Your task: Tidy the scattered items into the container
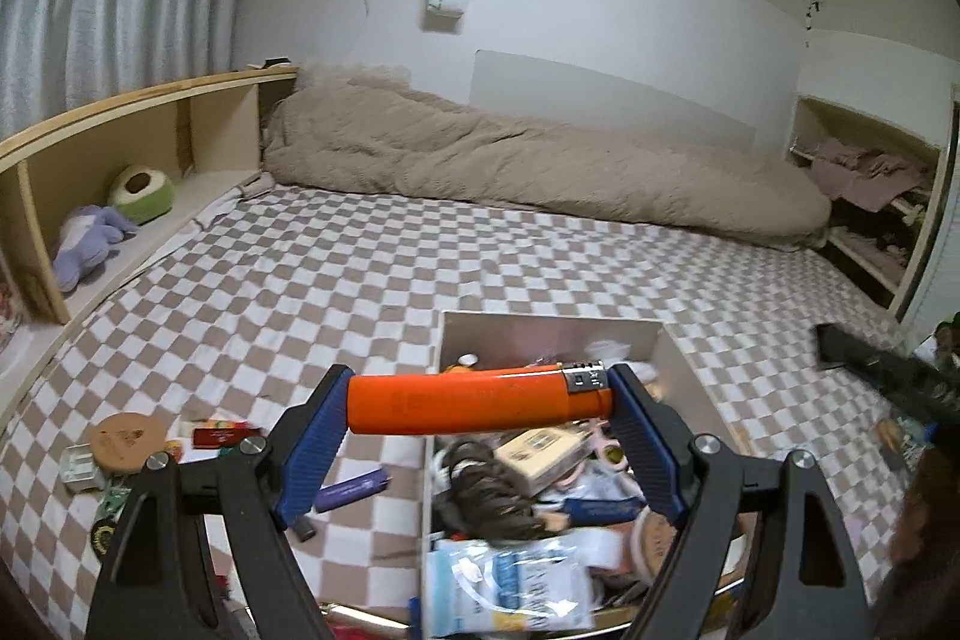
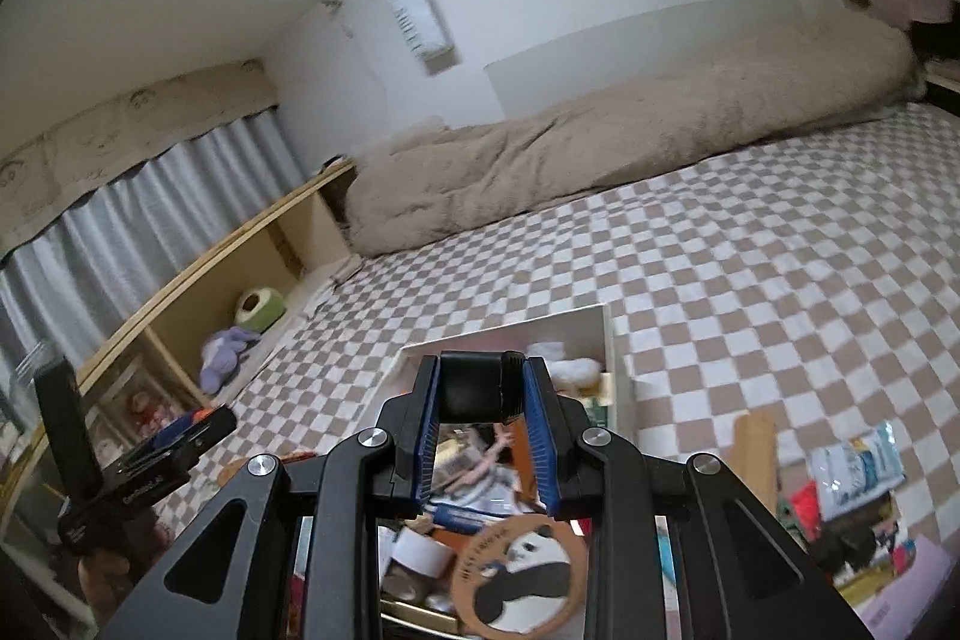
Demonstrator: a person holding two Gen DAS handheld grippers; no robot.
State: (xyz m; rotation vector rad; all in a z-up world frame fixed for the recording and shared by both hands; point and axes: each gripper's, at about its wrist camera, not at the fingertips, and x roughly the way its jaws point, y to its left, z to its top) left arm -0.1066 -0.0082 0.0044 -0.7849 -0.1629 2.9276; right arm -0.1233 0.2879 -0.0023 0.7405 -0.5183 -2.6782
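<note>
The checkered bed (image 1: 372,280) carries the white container (image 1: 672,340), already crowded; my left fingers (image 1: 480,400) grasp an orange lighter (image 1: 474,400) endwise above it, light, stiff, slick plastic; my right fingers (image 2: 480,394) clench a small black cap-like piece (image 2: 471,391), rigid, held across its sides.

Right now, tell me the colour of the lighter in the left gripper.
Orange, with a silver metal top; the lighter shows best in the left wrist view.
</note>
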